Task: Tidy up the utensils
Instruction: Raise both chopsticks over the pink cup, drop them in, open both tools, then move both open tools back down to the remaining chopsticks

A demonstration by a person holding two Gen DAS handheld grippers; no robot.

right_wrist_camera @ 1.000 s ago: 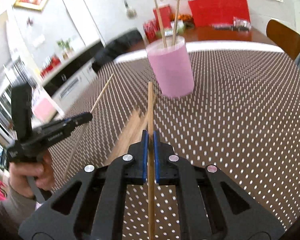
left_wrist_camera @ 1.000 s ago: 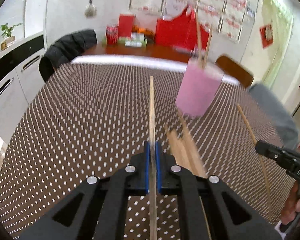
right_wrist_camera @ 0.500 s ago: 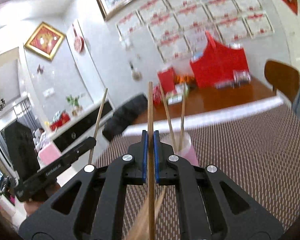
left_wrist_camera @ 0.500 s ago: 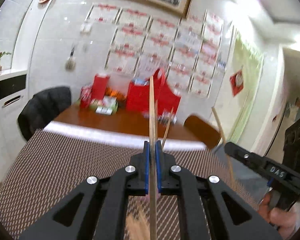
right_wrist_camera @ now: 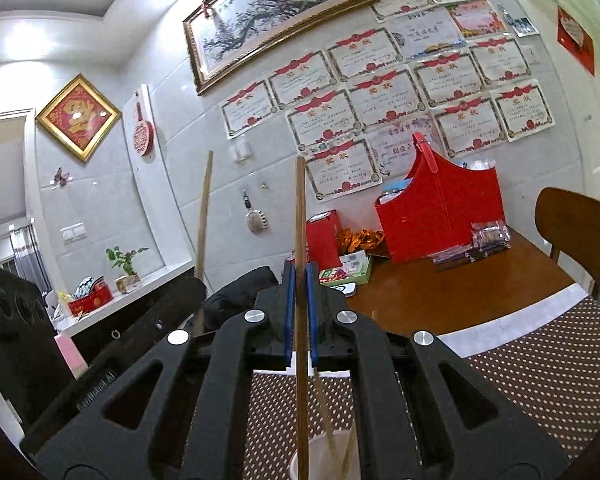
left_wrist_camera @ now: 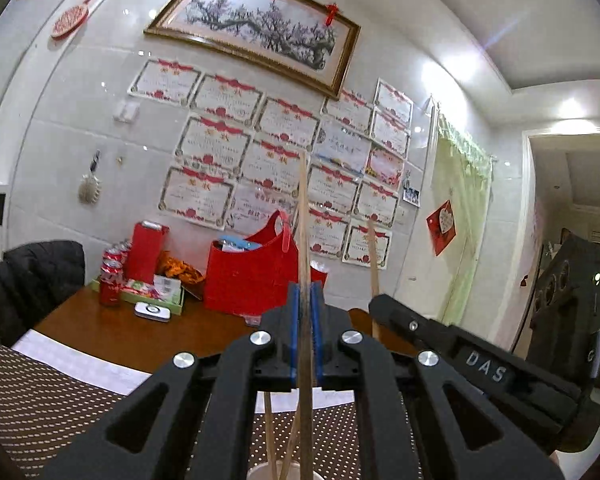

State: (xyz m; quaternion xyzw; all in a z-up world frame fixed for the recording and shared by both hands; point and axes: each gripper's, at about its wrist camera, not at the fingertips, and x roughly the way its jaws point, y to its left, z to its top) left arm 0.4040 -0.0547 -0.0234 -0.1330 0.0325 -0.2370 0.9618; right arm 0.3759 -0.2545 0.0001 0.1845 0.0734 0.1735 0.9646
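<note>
Chopsticks are clamped in both tools: the left gripper (left_wrist_camera: 305,316) has its blue pads (left_wrist_camera: 294,332) pinched shut on one wooden chopstick (left_wrist_camera: 302,216), which stands upright with its top well above the jaws and its lower end reaching down toward the cup (left_wrist_camera: 260,474) at the bottom edge of the left view. The right gripper (right_wrist_camera: 300,312) is likewise closed tight on its own chopstick (right_wrist_camera: 300,216), also upright, whose lower end sits at or just inside the rim of the pale cup (right_wrist_camera: 324,456); I cannot tell whether it touches anything inside. Two more sticks already lean in that cup. Each wrist view catches the other tool just beside it with its stick raised. Beyond lie the dotted brown mat (right_wrist_camera: 540,368), the wooden table (right_wrist_camera: 440,296) and a red bag (right_wrist_camera: 440,216) against the certificate-covered wall. These sticks look light, stiff and smooth, so a narrow pinch could let them swivel or slide; holding near the middle, as both do, seems sensible for steering the lower tip into the cup, and the light cup might tip if nudged sideways.
</note>
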